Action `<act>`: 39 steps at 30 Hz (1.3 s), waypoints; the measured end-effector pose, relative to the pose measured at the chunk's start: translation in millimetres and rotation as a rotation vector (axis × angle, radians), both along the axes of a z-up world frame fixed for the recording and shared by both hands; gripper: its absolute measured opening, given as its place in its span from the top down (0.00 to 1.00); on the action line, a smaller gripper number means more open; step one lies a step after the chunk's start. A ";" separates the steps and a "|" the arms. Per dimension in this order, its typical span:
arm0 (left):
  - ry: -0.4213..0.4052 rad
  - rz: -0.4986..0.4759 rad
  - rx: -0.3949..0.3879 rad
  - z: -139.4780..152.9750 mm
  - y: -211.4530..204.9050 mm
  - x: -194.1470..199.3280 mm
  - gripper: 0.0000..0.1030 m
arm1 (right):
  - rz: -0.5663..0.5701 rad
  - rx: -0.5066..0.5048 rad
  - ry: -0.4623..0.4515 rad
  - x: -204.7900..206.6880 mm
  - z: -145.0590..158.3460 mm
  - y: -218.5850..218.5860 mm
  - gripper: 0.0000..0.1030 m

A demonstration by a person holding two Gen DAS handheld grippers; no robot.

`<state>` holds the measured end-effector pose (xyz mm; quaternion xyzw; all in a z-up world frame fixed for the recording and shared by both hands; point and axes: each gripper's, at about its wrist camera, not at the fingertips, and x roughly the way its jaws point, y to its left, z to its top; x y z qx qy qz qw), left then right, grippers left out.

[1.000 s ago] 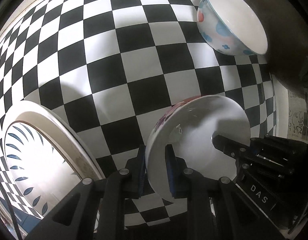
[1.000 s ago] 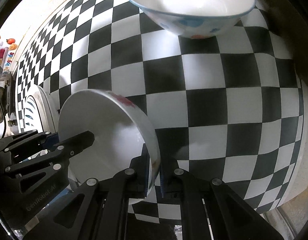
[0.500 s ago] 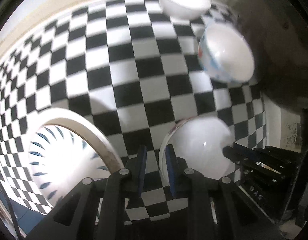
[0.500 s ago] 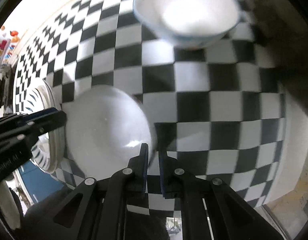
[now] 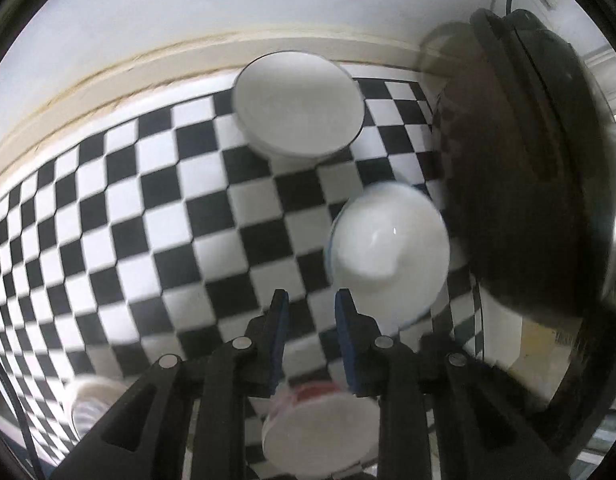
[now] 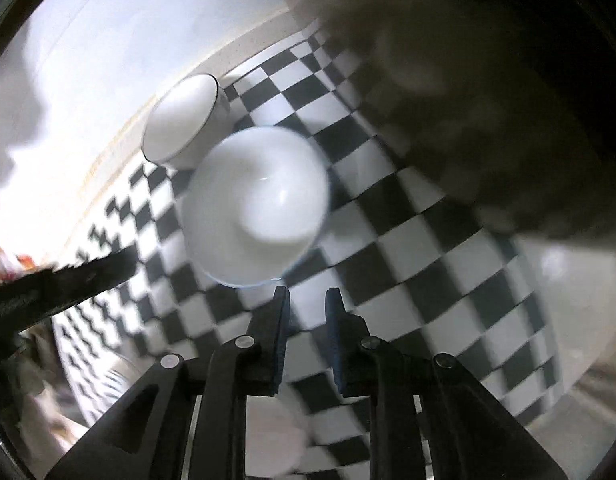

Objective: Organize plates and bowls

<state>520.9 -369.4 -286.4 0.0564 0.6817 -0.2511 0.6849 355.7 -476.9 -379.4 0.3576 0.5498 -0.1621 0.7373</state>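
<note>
While both jaws open on nothing, left gripper (image 5: 311, 298) and right gripper (image 6: 307, 294) over checkered table (image 5: 156, 216). Glazed white bowl (image 6: 256, 206): slippery, breakable; best pinched at rim.

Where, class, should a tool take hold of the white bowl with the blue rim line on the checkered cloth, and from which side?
Grip the blue-rimmed bowl by its rim wall, one finger inside and one outside, coming down from above. It stands upright and open, its round body is too wide to span, and the near rim, facing the right tool, looks free. The dark-rimmed bowl crowds the far side.
</note>
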 end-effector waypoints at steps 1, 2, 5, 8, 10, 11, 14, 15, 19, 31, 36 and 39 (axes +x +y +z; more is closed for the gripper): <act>0.011 -0.018 -0.005 -4.4 -7.1 5.3 0.79 | -0.039 0.031 -0.024 -3.6 -2.2 -3.0 0.80; 0.016 -0.031 -0.003 -8.4 -12.7 9.2 0.79 | -0.085 0.066 -0.046 -6.5 -6.4 -6.1 0.80; 0.051 -0.063 0.002 -21.0 -24.0 21.5 0.79 | -0.277 0.226 -0.113 -25.9 -25.8 -17.3 0.75; 0.081 -0.092 0.006 -31.6 -32.0 27.8 0.79 | -0.412 0.373 -0.159 -36.6 -46.3 -23.6 0.66; 0.096 -0.111 0.012 -38.4 -37.7 32.2 0.79 | -0.463 0.427 -0.195 -38.4 -54.8 -26.3 0.66; 0.103 -0.121 0.013 -40.5 -39.9 32.8 0.79 | -0.474 0.448 -0.212 -37.3 -57.5 -27.4 0.65; 0.134 -0.150 0.014 -50.5 -47.5 36.0 0.79 | -0.478 0.452 -0.235 -29.3 -60.9 -27.4 0.65; 0.142 -0.159 0.012 -53.5 -49.8 36.8 0.79 | -0.475 0.458 -0.240 -26.3 -61.7 -28.0 0.65; 0.165 -0.219 0.034 -66.8 -63.6 37.6 0.79 | -0.490 0.438 -0.211 -13.9 -63.3 -24.2 0.65; 0.133 -0.313 0.084 -92.6 -77.7 29.2 0.84 | -0.454 0.342 -0.059 24.1 -75.5 -11.6 0.76; 0.137 -0.283 0.069 -90.3 -58.4 25.1 0.86 | -0.356 0.309 0.008 46.5 -70.9 1.9 0.80; 0.131 -0.247 0.057 -86.2 -44.1 21.5 0.86 | -0.286 0.294 0.030 62.4 -70.3 11.5 0.81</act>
